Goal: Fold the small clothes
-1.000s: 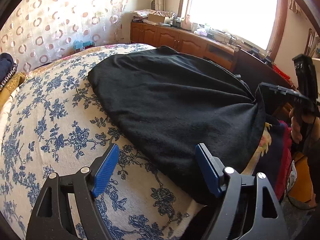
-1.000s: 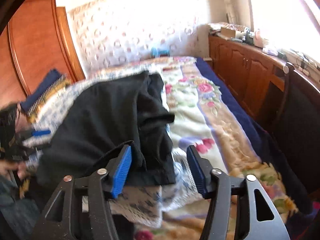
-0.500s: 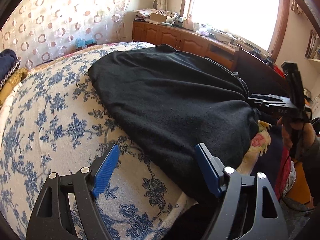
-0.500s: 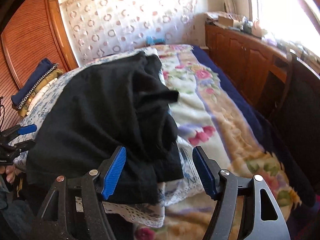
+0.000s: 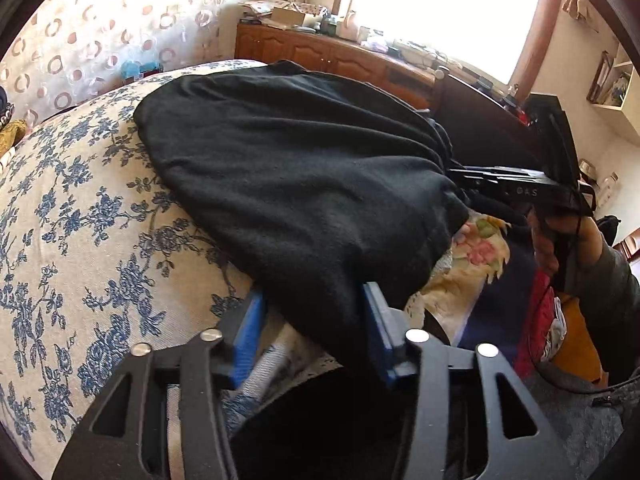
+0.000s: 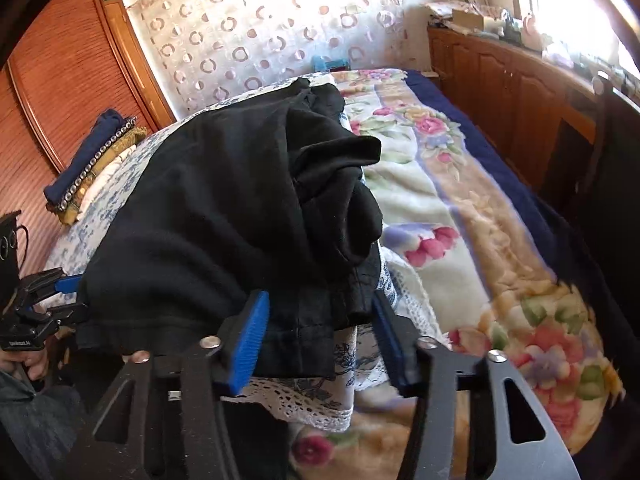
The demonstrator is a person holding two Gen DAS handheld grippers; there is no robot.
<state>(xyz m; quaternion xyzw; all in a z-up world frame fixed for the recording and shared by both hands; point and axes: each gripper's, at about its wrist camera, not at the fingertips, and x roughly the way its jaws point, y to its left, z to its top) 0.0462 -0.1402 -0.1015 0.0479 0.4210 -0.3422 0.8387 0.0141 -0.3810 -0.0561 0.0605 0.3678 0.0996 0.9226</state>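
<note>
The black fleece garment (image 5: 304, 184) lay spread on the bed's blue-floral cotton cover (image 5: 80, 216), its near hem at the bed edge. You had brought both tools in from a wide stance short of that hem. Your left gripper (image 5: 316, 328) was closing, with the hem corner between its blue pads. Your right gripper (image 6: 320, 332) was closing around the other bunched corner. Neither pair of pads clearly pressed yet. Judged from this, the lift for the first fold was imminent.
</note>
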